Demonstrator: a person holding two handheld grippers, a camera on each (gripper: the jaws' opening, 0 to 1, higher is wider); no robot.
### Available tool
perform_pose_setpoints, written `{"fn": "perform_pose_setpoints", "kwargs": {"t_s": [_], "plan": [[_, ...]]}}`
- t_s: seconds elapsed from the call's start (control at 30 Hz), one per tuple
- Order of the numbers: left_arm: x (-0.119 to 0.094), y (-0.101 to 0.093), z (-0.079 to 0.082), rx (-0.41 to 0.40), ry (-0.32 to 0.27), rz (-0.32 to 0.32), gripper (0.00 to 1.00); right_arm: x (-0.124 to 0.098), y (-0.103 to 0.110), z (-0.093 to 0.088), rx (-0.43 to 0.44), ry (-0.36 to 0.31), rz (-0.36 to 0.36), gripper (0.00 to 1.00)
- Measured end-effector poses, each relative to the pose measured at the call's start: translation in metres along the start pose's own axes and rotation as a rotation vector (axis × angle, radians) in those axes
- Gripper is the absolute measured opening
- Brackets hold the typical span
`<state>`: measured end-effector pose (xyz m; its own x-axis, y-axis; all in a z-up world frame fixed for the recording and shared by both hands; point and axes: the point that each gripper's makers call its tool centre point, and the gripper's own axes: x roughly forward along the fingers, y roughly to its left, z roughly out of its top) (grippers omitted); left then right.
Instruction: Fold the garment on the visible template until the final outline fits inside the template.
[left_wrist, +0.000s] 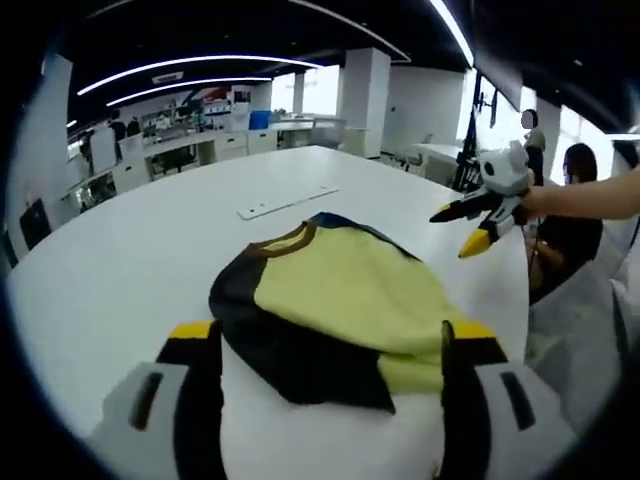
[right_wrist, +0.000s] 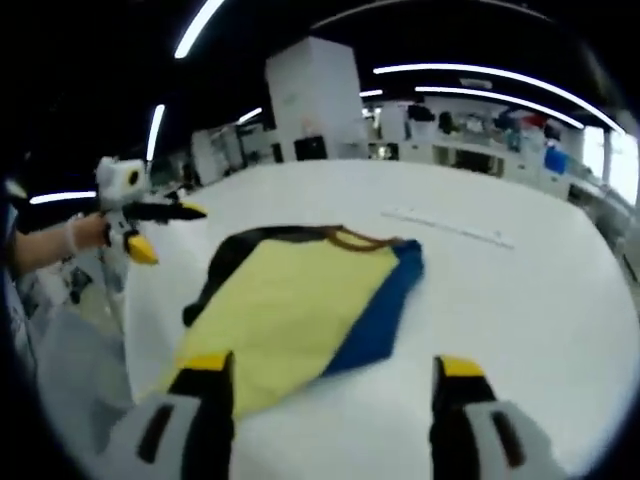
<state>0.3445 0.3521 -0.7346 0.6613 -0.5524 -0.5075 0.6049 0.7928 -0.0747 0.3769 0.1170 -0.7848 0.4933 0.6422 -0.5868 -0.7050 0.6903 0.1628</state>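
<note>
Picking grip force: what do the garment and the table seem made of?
The garment looks like soft matte knit fabric in yellow, black and blue panels: it drapes and wrinkles, with a ribbed brown collar. The table looks like smooth, hard white laminate, faintly glossy; the exact material is unclear.

White table (left_wrist: 120, 260) spreads out beyond both jaw pairs. Long white strip (left_wrist: 287, 202) lies flat on it, well ahead of the left jaws; in right gripper view it sits ahead and to the right of the jaws. Bkgd: open office w/ white desks (left_wrist: 215, 145), white pillar (right_wrist: 312, 98) and curved ceiling light strips (left_wrist: 170, 68). Two seated/standing people (left_wrist: 572, 215) far right of the left jaws, past table edge.
</note>
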Motion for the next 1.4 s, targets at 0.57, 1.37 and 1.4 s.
{"fn": "perform_pose_setpoints", "kwargs": {"t_s": [0.57,1.37,1.4], "plan": [[-0.008,-0.008,-0.018,-0.033,0.014,-0.005,0.87,0.025,0.044,-0.051,0.264,0.070,0.033,0.16],[-0.013,-0.003,-0.031,-0.063,0.026,0.007,0.84,0.046,0.076,0.063,0.391,-0.090,0.170,0.00],[-0.013,-0.003,-0.031,-0.064,0.026,0.008,0.84,0.054,0.077,0.069,0.376,-0.084,0.169,0.00]]}}
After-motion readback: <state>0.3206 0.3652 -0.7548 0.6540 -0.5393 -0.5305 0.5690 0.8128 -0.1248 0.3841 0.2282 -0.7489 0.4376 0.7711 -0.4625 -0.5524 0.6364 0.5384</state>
